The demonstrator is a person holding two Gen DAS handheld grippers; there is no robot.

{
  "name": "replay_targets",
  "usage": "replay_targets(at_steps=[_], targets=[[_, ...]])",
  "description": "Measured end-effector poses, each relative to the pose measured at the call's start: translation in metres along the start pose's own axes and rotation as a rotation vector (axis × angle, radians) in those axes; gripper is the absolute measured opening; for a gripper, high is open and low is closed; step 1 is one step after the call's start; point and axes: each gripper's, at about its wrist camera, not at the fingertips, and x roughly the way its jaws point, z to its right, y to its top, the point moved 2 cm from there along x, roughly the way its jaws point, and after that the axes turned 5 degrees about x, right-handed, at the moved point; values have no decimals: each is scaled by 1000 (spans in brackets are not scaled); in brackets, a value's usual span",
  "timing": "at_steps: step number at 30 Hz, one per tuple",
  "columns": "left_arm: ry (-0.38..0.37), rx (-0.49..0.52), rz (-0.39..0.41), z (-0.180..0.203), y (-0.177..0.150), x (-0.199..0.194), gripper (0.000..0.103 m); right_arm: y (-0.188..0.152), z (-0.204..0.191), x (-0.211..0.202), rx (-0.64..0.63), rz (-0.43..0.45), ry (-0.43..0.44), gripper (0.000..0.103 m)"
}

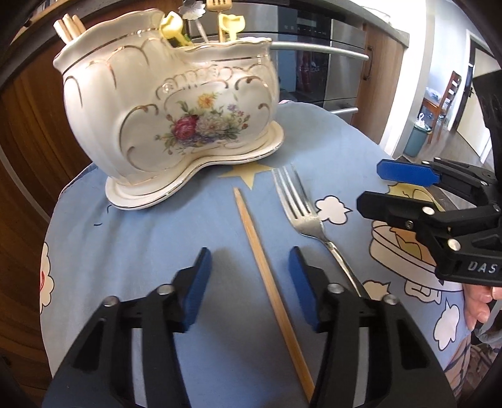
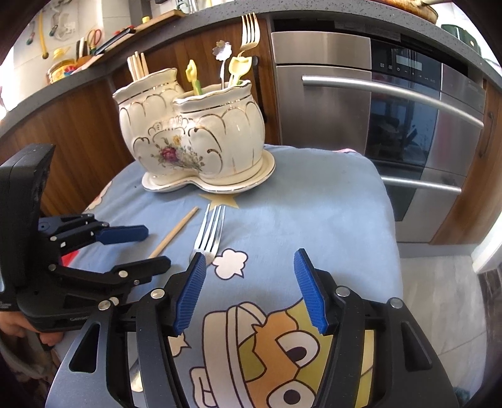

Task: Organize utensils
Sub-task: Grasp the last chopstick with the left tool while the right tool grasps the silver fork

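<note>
A white floral ceramic utensil holder (image 1: 163, 119) (image 2: 191, 141) stands on its matching tray at the back of the blue cloth-covered table (image 1: 141, 238). It holds chopsticks (image 1: 67, 28), yellow utensils and a gold fork (image 2: 249, 31). A single wooden chopstick (image 1: 269, 282) (image 2: 174, 232) lies on the cloth between the open fingers of my left gripper (image 1: 249, 254). A silver fork (image 1: 301, 210) (image 2: 208, 235) lies just right of it. My right gripper (image 2: 249, 257) is open and empty, to the right of the fork; it also shows in the left wrist view (image 1: 373, 185).
Wooden cabinets (image 2: 62, 135) and a steel oven (image 2: 392, 110) with bar handles stand behind the table. The counter above carries clutter. A chair and a blue bin (image 1: 417, 138) are in the far right room. The table drops off at its right edge (image 2: 392, 219).
</note>
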Motion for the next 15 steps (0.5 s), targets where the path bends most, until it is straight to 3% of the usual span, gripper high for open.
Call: replay_targets(at_steps=[3,6,15], targets=[[6,16,11,4,-1,-2,17,0,-1,1,-4,-5,-3,60],[3,-13,11,-1,0,-2,7,0,-2,2,-13,-16,-7,60],[-25,-49,15,-17,-11,-9,6,-6,-20,9,-49,-80,23,60]])
